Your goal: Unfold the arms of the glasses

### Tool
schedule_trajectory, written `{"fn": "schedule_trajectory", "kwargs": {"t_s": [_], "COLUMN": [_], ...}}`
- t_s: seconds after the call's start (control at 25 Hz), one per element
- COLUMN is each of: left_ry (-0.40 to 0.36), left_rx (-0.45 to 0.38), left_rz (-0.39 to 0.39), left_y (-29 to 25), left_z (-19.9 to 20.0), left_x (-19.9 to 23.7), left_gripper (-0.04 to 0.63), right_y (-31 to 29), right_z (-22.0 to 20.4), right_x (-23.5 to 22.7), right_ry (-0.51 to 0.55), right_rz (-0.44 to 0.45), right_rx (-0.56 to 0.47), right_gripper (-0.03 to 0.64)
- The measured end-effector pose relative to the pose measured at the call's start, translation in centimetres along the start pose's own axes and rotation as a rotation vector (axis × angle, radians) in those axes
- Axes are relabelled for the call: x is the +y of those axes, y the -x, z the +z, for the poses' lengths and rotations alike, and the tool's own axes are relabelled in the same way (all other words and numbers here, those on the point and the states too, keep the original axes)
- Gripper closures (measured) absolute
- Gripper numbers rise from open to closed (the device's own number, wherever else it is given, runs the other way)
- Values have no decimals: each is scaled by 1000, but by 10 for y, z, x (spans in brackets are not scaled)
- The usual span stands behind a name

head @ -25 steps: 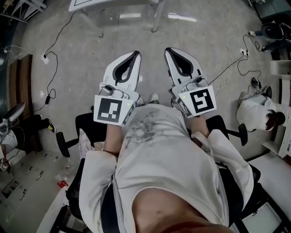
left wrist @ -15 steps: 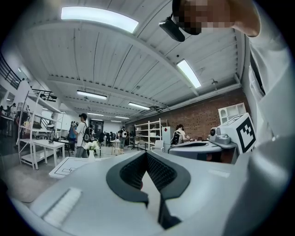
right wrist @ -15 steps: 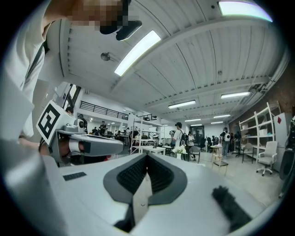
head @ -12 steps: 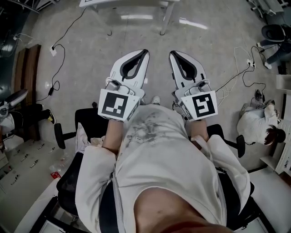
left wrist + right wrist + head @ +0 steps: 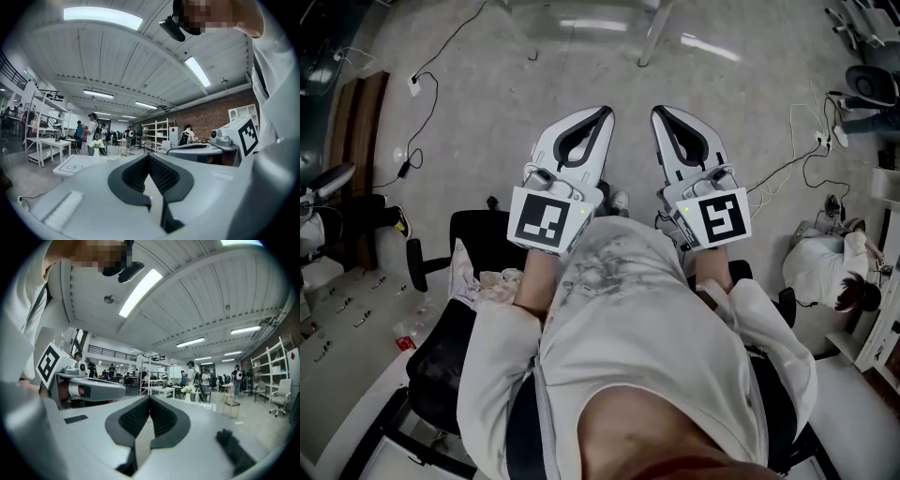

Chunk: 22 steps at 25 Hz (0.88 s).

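1. Below my lap, the head view shows grey floor (image 5: 487,84) and my black chair (image 5: 478,234).
2. Only the gripper views show a white table (image 5: 75,164) ahead.
3. My left tongs (image 5: 602,114) and right tongs (image 5: 661,112) hover side by side, each pressed together, pinching nothing.
4. A vase (image 5: 97,151) on that table holds flowers.
5. The glasses appear in no view.

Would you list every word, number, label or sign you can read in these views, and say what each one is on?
None: no word, number or brand name can be read in any view.
Marker cube on the left gripper: black-and-white squares only, no text.
Marker cube on the right gripper: likewise a pattern, no text.
White table: drawn outlines only, no lettering.
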<state>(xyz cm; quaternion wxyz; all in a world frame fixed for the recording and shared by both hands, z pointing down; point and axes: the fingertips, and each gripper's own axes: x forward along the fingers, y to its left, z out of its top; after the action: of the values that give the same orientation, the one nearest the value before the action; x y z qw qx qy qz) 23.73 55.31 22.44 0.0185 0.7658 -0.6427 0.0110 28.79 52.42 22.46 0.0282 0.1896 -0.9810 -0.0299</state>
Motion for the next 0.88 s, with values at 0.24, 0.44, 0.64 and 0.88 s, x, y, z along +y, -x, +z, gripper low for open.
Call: {"fn": "schedule_trajectory", "kwargs": {"t_s": [0.24,0.44,0.64,0.88], "left_ry": [15,23,49,56], "left_rx": [2,-16,-46,-43], "left_rz": [4,-19,-52,-58], "left_y": [-8,-30,-51,-70], "left_z": [-7,-5,-1,-4], "left_x": [30,56,89,124], "left_gripper": [588,588,588,588], "right_y": [-30,-57,-91,-128], "right_z": [-7,-9,-9,-13], "right_x": [-6,-19,-33,-50], "right_ry": [5,15,16,-6], "right_rz": [-10,-26,-44,-75], "right_rx": [18,25,15,32], "right_gripper": [600,600,601,601]}}
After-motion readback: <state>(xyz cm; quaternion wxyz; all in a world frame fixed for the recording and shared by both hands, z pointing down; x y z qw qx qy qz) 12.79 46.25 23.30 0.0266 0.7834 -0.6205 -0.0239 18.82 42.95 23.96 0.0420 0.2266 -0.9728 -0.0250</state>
